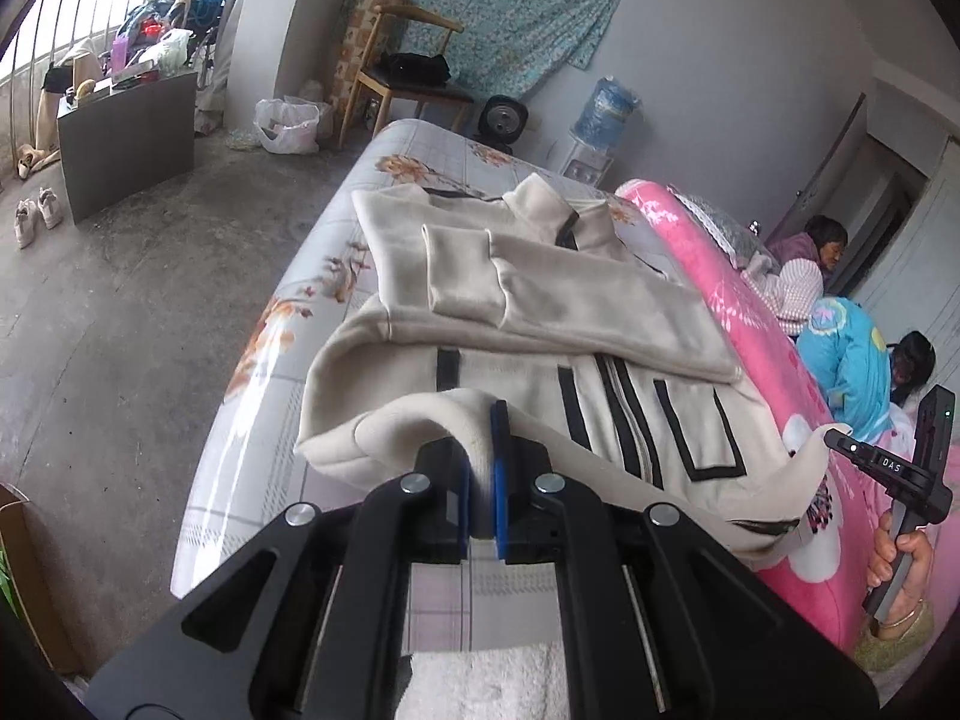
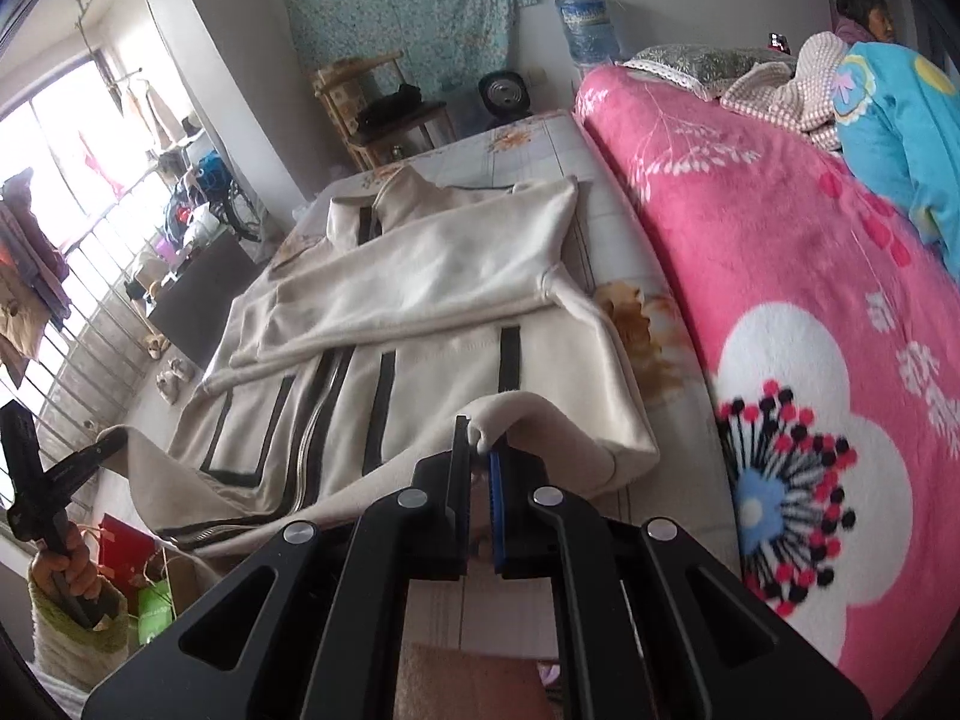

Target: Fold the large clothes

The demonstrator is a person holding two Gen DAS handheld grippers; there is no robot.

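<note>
We hold the near hem of the cream fleece zip jacket with black stripes (image 1: 540, 312) lifted off the floral bed sheet (image 1: 420, 156), left tongs (image 1: 480, 468) and right tongs (image 2: 480, 456) each pinched narrow on a corner. Uneven lifting could skew the fold, or the thick hem could slip free. The jacket's long axis runs away from us, collar far, beside the pink flowered blanket (image 2: 780, 276) on the right.

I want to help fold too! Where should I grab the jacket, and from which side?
Grab the jacket by its bottom hem, one corner in each hand, coming from the near edge of the bed. The sleeves are already folded across the chest and the collar lies far away, so the hem is the loose edge to lift. Both grippers, left and right, pinch it there.
</note>
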